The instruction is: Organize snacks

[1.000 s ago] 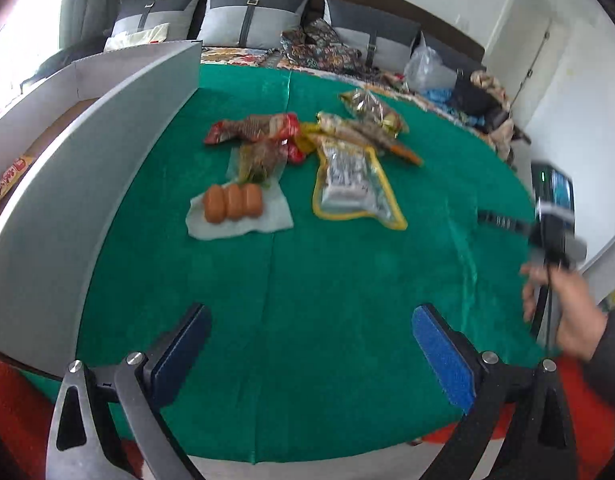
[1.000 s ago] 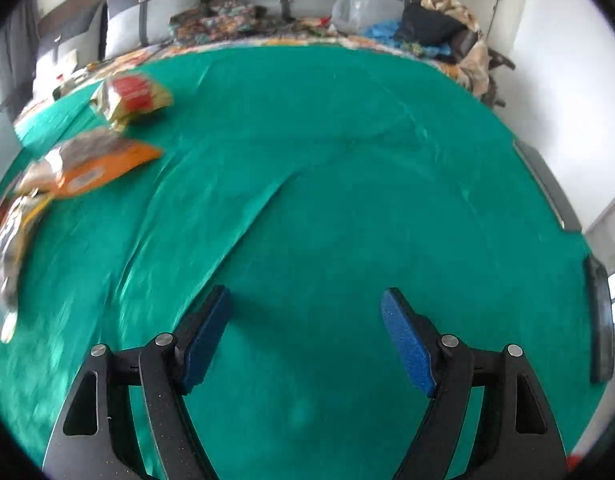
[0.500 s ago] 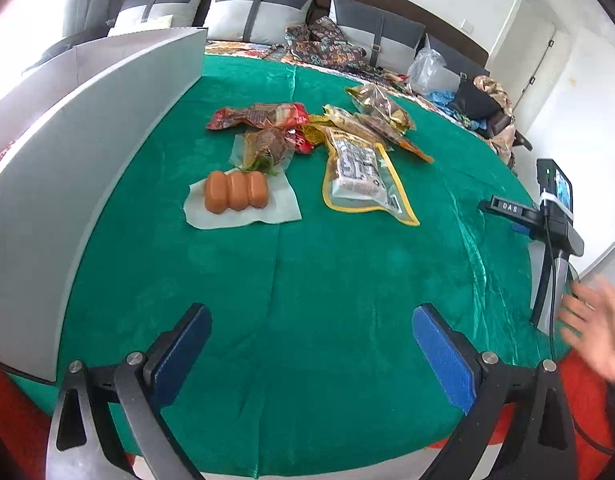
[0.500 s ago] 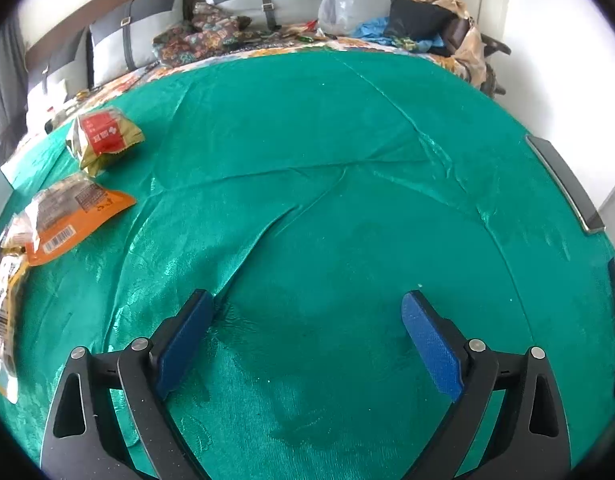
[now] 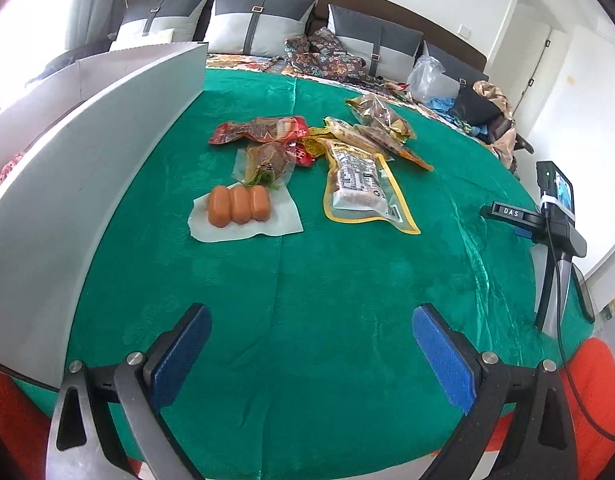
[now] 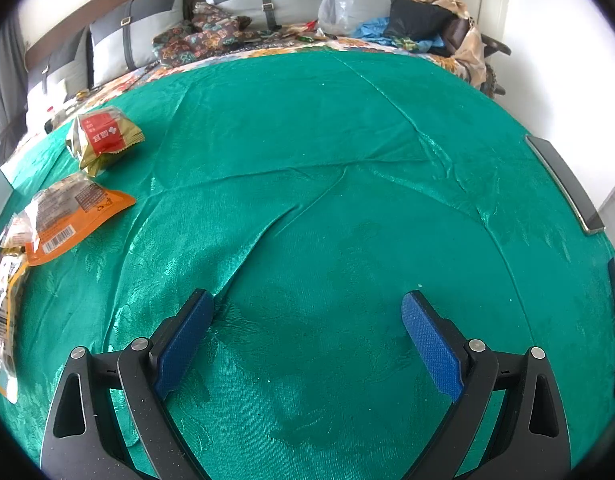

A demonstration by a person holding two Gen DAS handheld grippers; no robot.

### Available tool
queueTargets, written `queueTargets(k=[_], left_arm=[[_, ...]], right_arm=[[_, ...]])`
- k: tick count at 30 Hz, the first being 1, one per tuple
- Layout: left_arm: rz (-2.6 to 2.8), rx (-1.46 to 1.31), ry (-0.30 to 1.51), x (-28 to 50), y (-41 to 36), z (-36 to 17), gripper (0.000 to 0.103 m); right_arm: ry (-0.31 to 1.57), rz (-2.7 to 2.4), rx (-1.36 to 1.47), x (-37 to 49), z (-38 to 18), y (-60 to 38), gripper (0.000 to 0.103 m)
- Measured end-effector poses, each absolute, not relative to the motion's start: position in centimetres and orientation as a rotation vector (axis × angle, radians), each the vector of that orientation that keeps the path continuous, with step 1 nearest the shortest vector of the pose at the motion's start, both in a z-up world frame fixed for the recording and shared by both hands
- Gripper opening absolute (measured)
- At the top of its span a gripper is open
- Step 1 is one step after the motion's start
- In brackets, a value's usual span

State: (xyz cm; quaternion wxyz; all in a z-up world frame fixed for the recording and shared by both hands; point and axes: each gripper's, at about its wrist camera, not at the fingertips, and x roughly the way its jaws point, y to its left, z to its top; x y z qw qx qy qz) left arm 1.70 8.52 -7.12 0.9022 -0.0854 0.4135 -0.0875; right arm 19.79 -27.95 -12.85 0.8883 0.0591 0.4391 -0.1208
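Several snack packs lie on the green tablecloth (image 5: pixel 307 280). In the left wrist view they are a clear pack of three sausages (image 5: pixel 239 210), a clear pack with a dark snack (image 5: pixel 267 160), a red pack (image 5: pixel 263 128), a yellow-edged pack (image 5: pixel 359 188) and a gold bag (image 5: pixel 377 114). My left gripper (image 5: pixel 309 328) is open over bare cloth, well short of them. My right gripper (image 6: pixel 307 316) is open wide with only cloth between its blue pads. A red-and-gold bag (image 6: pixel 103 140) and an orange pack (image 6: pixel 75 212) lie far to its left.
A tall grey box wall (image 5: pixel 107 152) runs along the left of the table. A black device with a small screen (image 5: pixel 547 220) stands on a stand at the right edge. A dark flat slab (image 6: pixel 563 184) lies on the right rim. A sofa with cushions is behind.
The right gripper's jaws have spread wider. The hand at the right of the left wrist view let go of the black device and is gone from sight. The snacks have not moved.
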Motion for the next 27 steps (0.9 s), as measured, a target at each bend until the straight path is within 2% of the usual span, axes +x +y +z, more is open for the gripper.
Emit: queueTargets(k=[27], left_arm=[[-0.169, -0.233, 0.858, 2.1, 9.6, -7.5, 0.1]], right_arm=[[0.914, -0.252, 0.124, 19.8, -12.8, -28.0, 0.097]])
